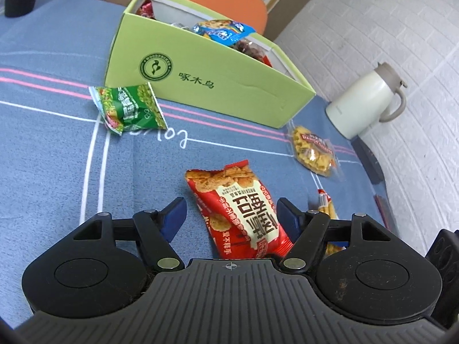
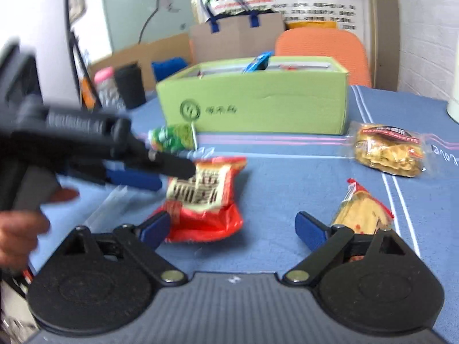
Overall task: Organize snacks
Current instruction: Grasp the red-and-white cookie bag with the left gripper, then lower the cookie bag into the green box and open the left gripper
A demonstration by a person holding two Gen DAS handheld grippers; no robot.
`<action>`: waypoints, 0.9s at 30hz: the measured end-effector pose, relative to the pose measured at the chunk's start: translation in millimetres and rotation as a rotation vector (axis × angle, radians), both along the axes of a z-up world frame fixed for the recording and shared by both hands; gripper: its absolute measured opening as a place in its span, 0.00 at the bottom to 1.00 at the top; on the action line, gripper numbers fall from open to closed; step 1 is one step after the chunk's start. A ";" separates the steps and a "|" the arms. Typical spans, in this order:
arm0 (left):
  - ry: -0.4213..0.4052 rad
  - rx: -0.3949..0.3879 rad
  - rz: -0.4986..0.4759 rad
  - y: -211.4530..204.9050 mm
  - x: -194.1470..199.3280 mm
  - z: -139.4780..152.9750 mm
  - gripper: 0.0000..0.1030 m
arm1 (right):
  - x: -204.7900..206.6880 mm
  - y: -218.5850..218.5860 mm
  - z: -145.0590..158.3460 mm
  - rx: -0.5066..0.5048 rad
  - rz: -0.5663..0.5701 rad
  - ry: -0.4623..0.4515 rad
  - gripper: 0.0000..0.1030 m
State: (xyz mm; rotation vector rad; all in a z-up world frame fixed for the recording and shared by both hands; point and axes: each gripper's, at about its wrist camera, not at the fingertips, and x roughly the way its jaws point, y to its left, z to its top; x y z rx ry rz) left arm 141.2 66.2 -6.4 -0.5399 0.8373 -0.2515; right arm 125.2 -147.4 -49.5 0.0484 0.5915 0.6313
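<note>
The left wrist view looks down into the green box (image 1: 206, 86), where a blue packet (image 1: 222, 31) and dark red sweets lie among other snacks; the right wrist view sees only the box's (image 2: 258, 106) long side and a blue corner poking above its rim. The left tongs (image 1: 231, 215) stand apart over the red packet (image 1: 238, 209), which lies flat on the bench (image 1: 51, 166) between the blue pads without being pressed. The right wrist view shows those left tongs (image 2: 169, 173) from the side, blurred, with a hand (image 2: 20, 229) on the grip. The right tongs (image 2: 232, 229) are spread wide with nothing between them; the red packet (image 2: 200, 200) lies by one pad and an orange-red packet (image 2: 361, 209) by the other. A green packet (image 1: 129, 109) sits just in front of the box, and a clear packet of yellow snacks (image 1: 314, 152) lies near the box's right corner. The bench wears a blue cloth with pink and white stripes. A white jug (image 1: 364, 100) stands against a white brick wall, an orange chair (image 2: 324, 54) behind the box, a paper bag (image 2: 235, 37) beside it. The wall poster's writing is unreadable, and the left edge of the right view is smeared.
</note>
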 end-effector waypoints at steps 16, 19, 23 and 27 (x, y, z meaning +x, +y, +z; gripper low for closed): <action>0.016 0.116 -0.053 -31.6 9.8 -5.7 0.26 | 7.9 50.5 -13.2 -0.148 0.104 -0.037 0.77; 0.000 0.062 -0.052 -26.9 18.9 6.7 0.13 | 10.8 42.9 2.6 -0.135 0.087 -0.088 0.72; -0.103 0.051 -0.079 -31.1 50.0 49.5 0.13 | 35.6 34.3 43.5 -0.123 0.055 -0.194 0.72; -0.215 0.111 -0.085 -42.5 91.6 92.7 0.14 | 82.7 31.0 79.1 -0.106 0.035 -0.288 0.74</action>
